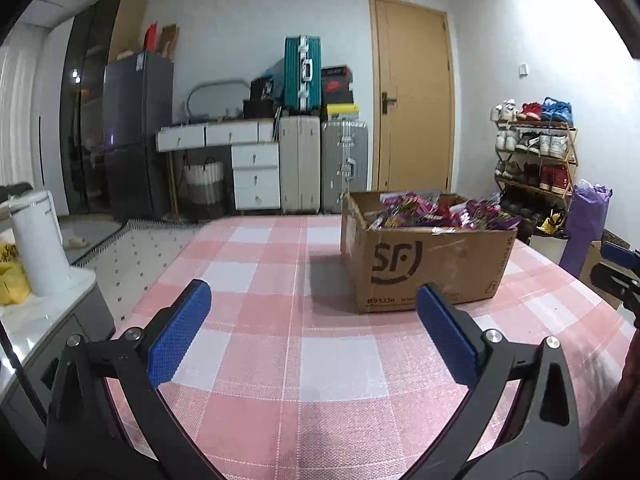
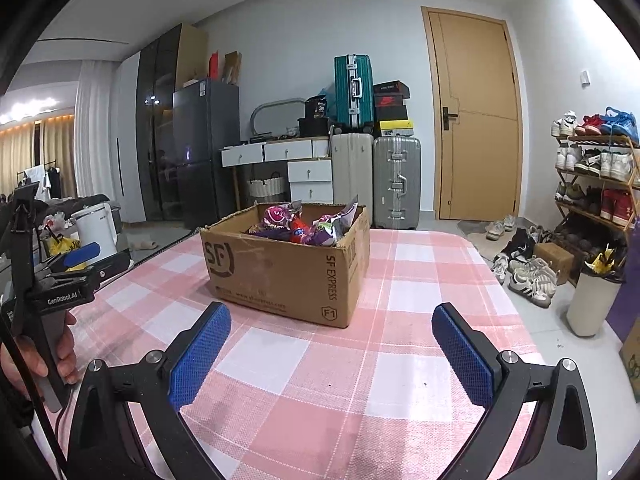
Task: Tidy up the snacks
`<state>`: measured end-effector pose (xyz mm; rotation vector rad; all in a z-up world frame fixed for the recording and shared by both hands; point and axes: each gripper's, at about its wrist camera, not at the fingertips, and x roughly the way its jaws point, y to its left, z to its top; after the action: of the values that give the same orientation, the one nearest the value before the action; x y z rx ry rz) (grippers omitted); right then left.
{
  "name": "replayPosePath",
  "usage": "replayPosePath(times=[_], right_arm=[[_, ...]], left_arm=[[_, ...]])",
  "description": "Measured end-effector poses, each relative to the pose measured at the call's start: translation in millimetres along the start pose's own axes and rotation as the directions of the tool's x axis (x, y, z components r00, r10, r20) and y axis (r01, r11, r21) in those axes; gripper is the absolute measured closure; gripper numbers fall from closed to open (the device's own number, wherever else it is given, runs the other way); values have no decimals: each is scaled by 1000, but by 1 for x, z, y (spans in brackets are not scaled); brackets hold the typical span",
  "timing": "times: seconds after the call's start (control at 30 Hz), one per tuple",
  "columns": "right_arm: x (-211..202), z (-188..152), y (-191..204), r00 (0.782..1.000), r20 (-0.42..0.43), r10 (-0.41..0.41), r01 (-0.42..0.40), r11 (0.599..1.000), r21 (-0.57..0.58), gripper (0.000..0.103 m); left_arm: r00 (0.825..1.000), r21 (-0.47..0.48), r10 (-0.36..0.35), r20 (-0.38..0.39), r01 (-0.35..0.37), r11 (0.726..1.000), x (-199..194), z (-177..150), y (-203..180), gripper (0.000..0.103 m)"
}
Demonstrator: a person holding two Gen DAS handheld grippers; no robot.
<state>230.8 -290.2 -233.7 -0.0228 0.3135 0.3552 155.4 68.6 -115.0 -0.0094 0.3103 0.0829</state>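
Blue-padded left tongs (image 1: 310, 326) and right tongs (image 2: 330, 350) both gape wide, holding and touching nothing above the checked surface (image 2: 400, 380). Snacks (image 2: 298, 226) fill a cardboard box (image 2: 280, 272) near its far edge.

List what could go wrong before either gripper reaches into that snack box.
1. The snack packets are heaped above the rim of the cardboard box, so pulling one out may spill its neighbours onto the checked tablecloth.
2. The packets look like crinkly, overlapping bags; the open right gripper might pinch two at once.
3. The left gripper and the right one approach the same box and could collide.
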Motion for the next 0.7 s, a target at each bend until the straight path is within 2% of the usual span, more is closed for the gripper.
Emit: replayPosePath(times=[0.7], right_arm=[[-2, 0, -3, 1000, -10, 5, -5, 1000, 3, 0]], left_arm=[[1000, -2, -8, -9, 8, 1000, 6, -1, -3, 0]])
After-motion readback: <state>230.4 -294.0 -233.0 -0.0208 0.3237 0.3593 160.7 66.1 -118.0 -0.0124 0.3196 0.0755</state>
